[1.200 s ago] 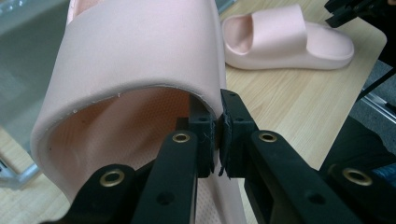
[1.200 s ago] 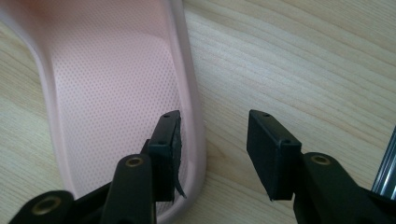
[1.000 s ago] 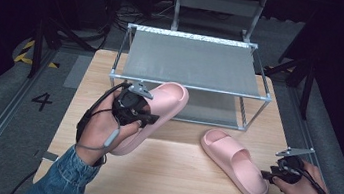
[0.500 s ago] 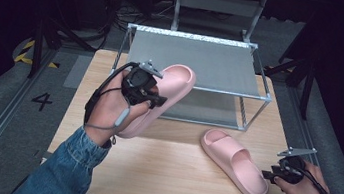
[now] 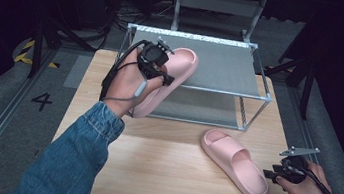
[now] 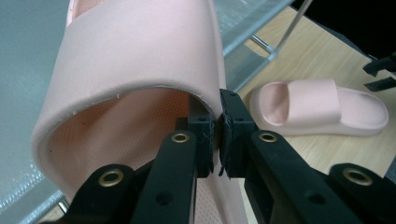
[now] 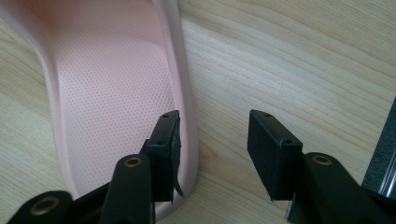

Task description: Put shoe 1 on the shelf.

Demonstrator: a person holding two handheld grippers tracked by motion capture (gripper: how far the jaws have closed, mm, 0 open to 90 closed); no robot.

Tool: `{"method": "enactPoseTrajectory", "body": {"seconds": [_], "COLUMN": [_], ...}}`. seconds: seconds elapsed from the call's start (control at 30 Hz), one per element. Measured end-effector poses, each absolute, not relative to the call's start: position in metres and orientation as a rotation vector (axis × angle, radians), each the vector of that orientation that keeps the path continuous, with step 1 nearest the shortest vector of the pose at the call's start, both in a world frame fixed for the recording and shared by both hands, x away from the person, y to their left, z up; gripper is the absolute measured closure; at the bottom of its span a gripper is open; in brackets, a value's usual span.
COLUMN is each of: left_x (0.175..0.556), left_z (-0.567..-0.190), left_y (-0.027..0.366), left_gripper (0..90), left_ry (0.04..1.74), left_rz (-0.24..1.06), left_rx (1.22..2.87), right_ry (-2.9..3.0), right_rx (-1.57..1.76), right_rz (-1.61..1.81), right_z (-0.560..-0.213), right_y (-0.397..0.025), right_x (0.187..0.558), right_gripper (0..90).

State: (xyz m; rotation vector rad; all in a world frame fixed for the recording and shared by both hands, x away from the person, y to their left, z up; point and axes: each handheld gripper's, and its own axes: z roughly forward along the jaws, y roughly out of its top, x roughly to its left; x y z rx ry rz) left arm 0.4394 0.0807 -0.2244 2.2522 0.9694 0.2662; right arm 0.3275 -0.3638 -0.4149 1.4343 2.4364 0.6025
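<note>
Pink strap (image 6: 140, 56) between left fingers (image 6: 204, 135) — up close

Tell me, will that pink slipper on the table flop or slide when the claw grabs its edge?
The slipper on the table looks thick and foamy, so it will probably bend a little rather than flop. Its twin, the lifted slipper, hangs from the left claw by a strap edge and keeps its shape, so both seem light. The wooden table looks smooth, so a nudge may slide it.

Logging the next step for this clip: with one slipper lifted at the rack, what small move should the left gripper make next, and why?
Probably ease the held slipper forward and lower it flat onto the rack's top shelf: the left gripper is clamped on its strap edge, and it hangs tilted, toe already over that shelf.
</note>
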Motion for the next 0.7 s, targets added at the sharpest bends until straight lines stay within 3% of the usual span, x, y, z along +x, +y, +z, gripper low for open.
{"method": "enactPoseTrajectory", "body": {"seconds": [0.7], "left_x": [0.492], "left_z": [-0.223], "left_y": [0.035], "left_gripper": [84.9], "left_ry": [1.143], "left_rz": [0.224], "left_rx": [2.314], "right_ry": [2.445], "right_rx": [1.389], "right_rz": [0.654], "right_z": [-0.409], "right_y": [-0.369], "right_x": [0.326], "right_gripper": [54.6]}}
